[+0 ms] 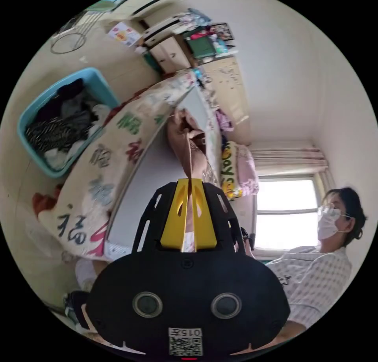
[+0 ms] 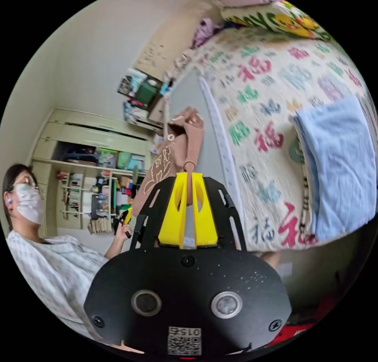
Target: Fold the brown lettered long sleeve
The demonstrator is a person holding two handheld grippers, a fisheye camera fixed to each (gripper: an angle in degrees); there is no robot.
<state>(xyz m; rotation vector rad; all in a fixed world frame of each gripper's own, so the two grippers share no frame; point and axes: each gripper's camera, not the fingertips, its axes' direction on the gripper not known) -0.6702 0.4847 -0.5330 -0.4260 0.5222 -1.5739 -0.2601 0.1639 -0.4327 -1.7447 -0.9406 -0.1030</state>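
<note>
A: Item one, left gripper (image 1: 191, 181)?
B: I log jaws closed tight, pinching the brown lettered long sleeve (image 1: 193, 149), which hangs toward twelve o'clock over the bed (image 1: 98, 173).
A: Item two, right gripper (image 2: 188, 175)?
B: I note the same: jaws clamped on the garment's fabric, also at twelve o'clock.

The right gripper (image 2: 188, 179) body hides the lower brown lettered long sleeve (image 2: 185, 141). The blue folded cloth (image 2: 338, 161) blurs toward the rim. Items on the shelves (image 2: 98, 196) are too small to tell.
</note>
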